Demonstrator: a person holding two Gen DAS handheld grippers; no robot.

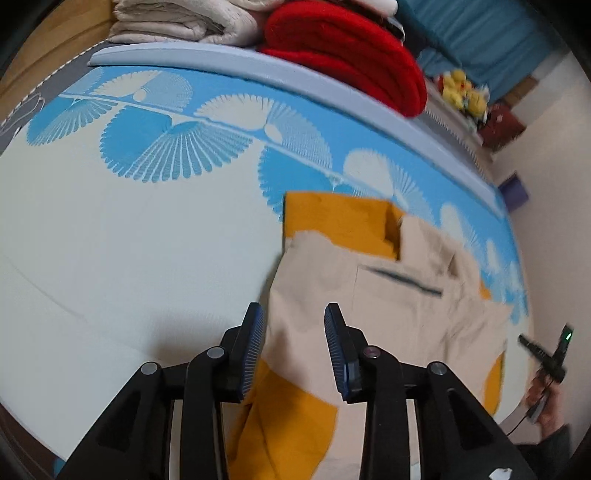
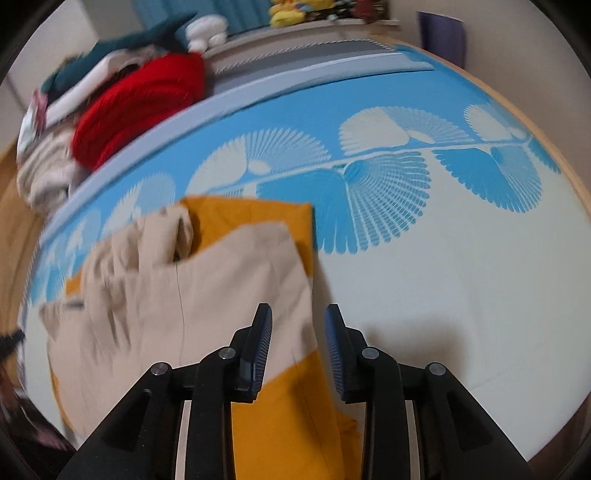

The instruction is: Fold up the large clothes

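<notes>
A large beige and mustard-yellow garment (image 1: 369, 295) lies partly folded on the blue and white patterned bed cover (image 1: 129, 240). My left gripper (image 1: 294, 314) is open and hovers over the garment's left edge, holding nothing. In the right wrist view the same garment (image 2: 207, 295) lies left of centre. My right gripper (image 2: 299, 314) is open over its right edge, empty. The other gripper shows at the far right of the left wrist view (image 1: 550, 354), held in a hand.
A pile of folded clothes stands at the head of the bed: a red knit (image 1: 351, 55) and a cream item (image 1: 177, 22); the red knit (image 2: 140, 107) also shows in the right view. Yellow plush toys (image 1: 461, 90) sit on a shelf behind.
</notes>
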